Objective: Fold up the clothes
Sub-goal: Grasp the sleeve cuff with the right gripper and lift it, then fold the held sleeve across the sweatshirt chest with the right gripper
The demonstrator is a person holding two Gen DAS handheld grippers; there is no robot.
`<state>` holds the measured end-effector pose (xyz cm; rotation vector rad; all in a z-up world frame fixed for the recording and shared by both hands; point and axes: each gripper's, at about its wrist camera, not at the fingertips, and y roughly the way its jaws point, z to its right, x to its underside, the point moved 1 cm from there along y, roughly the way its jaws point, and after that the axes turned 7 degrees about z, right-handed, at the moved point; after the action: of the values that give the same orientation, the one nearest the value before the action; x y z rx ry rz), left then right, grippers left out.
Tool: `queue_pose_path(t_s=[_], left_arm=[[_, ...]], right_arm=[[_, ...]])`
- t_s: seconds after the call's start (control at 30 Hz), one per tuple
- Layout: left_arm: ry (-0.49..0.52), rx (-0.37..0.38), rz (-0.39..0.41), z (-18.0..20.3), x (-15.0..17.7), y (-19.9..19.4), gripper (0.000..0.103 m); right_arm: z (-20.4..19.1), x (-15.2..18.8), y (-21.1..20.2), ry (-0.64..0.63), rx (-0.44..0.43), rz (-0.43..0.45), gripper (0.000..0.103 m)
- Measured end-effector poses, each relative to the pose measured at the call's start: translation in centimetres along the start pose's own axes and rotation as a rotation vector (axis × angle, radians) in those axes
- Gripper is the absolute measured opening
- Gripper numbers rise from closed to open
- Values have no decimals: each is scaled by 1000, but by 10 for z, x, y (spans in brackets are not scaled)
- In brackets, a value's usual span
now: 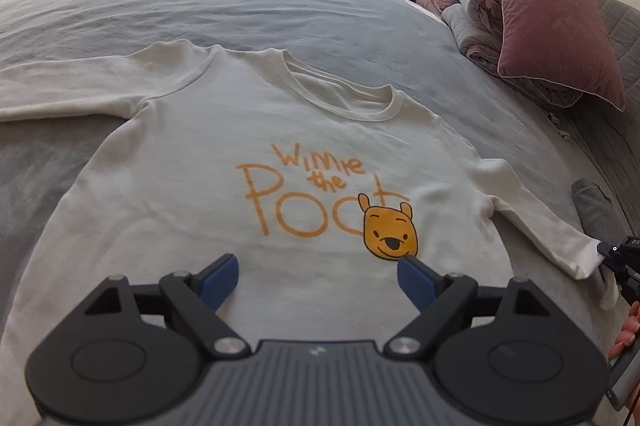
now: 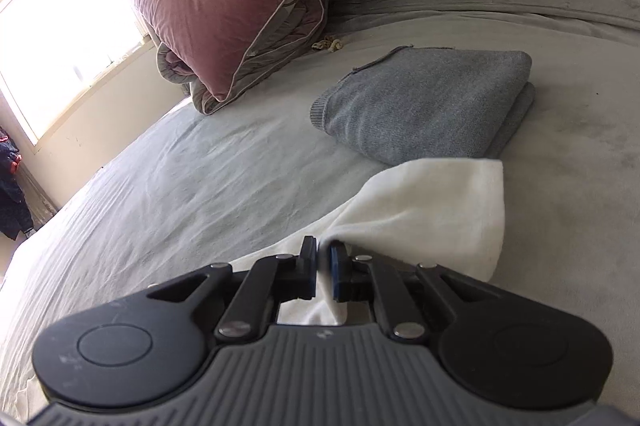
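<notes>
Grey bed (image 1: 240, 6) bears shirt (image 1: 200, 146), pink pillow (image 2: 224, 10).

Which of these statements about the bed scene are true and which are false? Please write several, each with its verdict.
1. The white long-sleeved shirt with the orange bear print lies spread face up on the grey bed sheet. True.
2. The left gripper has its jaws closed on the shirt. False: its jaws are open above the shirt's front.
3. The right gripper has its jaws shut on a white sleeve cuff. True.
4. The grey knitted sweater is spread out flat and unfolded. False: it lies folded on the sheet.
5. The dusty-pink velvet pillow leans against a rolled grey quilt. True.
</notes>
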<state>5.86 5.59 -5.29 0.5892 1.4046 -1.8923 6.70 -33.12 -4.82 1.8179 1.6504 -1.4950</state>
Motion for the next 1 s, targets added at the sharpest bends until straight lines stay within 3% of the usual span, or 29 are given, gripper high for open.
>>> queue_pose_path(t_s=[0.6,1.0], left_arm=[[-31,-7,19,-9,-1,-13,88],[-34,-2,24,-14,-2,-19,88]], right_arm=[[-85,9,-39,-130,-283,10,8],[-130,54,-46,-258,-453,-124,8]])
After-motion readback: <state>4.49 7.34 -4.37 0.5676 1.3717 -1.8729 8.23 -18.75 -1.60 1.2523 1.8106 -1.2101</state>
